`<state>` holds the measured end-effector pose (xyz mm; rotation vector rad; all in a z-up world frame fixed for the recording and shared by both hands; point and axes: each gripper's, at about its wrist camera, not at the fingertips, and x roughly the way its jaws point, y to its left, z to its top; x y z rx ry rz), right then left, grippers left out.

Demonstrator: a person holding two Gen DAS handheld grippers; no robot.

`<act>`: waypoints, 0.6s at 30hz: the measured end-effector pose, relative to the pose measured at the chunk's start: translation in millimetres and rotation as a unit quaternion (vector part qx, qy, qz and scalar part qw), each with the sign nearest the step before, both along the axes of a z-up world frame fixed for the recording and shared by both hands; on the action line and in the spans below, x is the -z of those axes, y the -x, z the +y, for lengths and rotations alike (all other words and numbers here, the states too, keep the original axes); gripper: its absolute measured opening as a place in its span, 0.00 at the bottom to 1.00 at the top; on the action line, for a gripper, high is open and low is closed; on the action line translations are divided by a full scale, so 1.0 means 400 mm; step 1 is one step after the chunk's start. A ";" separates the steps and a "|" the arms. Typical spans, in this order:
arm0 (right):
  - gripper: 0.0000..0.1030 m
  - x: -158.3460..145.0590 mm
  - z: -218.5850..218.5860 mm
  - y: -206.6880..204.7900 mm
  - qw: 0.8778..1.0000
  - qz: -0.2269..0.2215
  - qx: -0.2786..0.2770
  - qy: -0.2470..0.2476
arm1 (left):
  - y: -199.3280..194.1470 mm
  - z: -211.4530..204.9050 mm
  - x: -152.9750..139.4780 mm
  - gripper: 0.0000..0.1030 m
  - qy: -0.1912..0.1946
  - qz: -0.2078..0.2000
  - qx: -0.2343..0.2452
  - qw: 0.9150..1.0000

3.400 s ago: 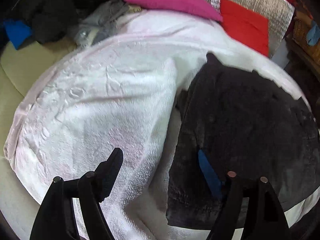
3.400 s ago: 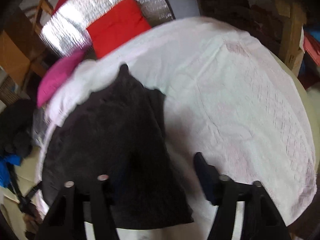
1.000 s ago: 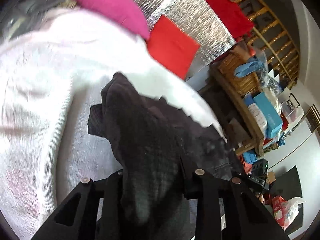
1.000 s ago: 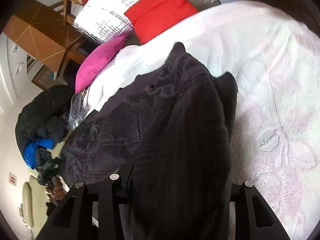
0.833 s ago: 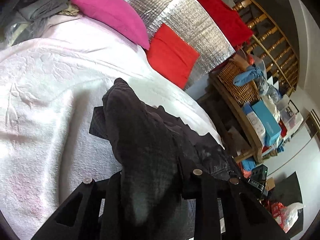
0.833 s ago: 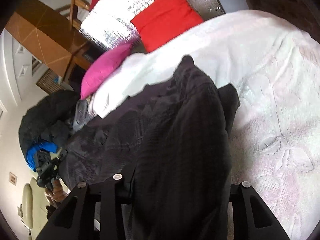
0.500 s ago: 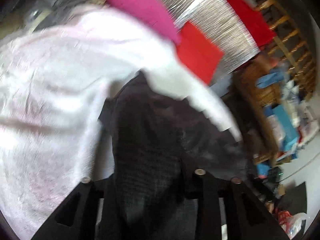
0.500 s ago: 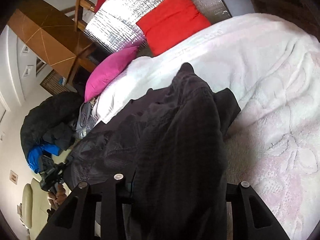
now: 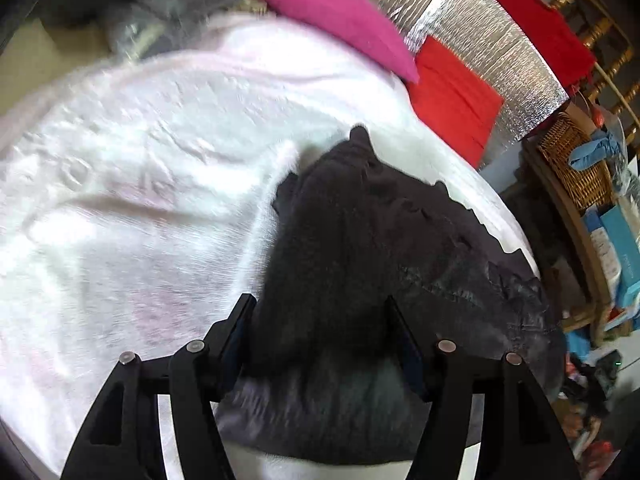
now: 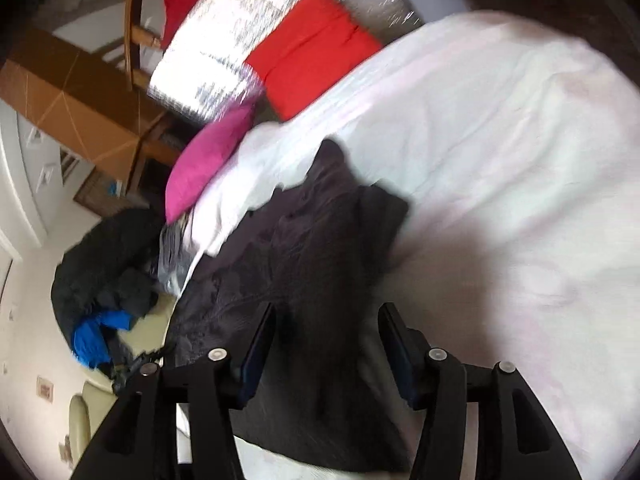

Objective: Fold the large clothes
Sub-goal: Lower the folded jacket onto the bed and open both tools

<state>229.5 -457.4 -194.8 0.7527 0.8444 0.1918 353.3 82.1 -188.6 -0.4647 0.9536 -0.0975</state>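
Note:
A dark grey-black garment point(image 9: 360, 248) lies bunched on a white textured bedspread point(image 9: 132, 184); it also shows in the right wrist view point(image 10: 312, 264) on the same bedspread point(image 10: 500, 152). My left gripper point(image 9: 320, 312) is open, its fingers spread to either side of the garment's near fold. My right gripper point(image 10: 326, 320) is open too, just above the garment's near end. Neither holds the cloth.
A magenta pillow point(image 9: 332, 12) and a red cushion point(image 9: 452, 96) lie at the bed's far end against a silver foil panel point(image 9: 480, 36). A wicker basket point(image 9: 576, 164) and shelves stand right. A dark clothes pile with blue fabric point(image 10: 100, 296) lies on the floor.
Both grippers were shut on the garment and held it lifted; now both have opened and the garment has dropped back on the bedspread. Both views are blurred by motion.

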 end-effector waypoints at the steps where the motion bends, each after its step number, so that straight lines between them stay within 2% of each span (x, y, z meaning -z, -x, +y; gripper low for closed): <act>1: 0.56 -0.003 -0.033 0.033 1.000 -0.002 0.025 0.004 | 0.025 0.000 -0.019 0.64 -0.014 -0.018 -0.009 1.000; 4: 0.56 -0.002 -0.114 0.095 0.997 -0.012 0.076 -0.018 | 0.089 -0.009 -0.074 0.65 -0.052 -0.076 -0.021 0.996; 6: 0.56 -0.010 -0.144 0.126 0.995 -0.029 0.093 -0.030 | 0.131 -0.016 -0.104 0.67 -0.060 -0.111 -0.017 0.992; 10: 0.57 -0.087 -0.078 0.146 0.992 -0.106 0.069 0.005 | 0.178 -0.099 -0.135 0.78 -0.067 -0.156 0.019 0.985; 12: 0.57 -0.118 -0.018 0.129 0.990 -0.130 0.043 0.019 | 0.177 -0.140 -0.131 0.79 -0.084 -0.155 0.043 0.983; 14: 0.57 -0.133 0.044 0.103 0.990 -0.136 0.016 0.033 | 0.158 -0.193 -0.109 0.79 -0.106 -0.136 0.069 0.983; 16: 0.57 -0.129 0.097 0.070 0.991 -0.129 -0.011 0.037 | 0.134 -0.229 -0.068 0.79 -0.131 -0.101 0.087 0.982; 18: 0.57 -0.107 0.128 0.037 0.994 -0.101 -0.025 0.046 | 0.106 -0.251 -0.032 0.79 -0.165 -0.067 0.094 0.979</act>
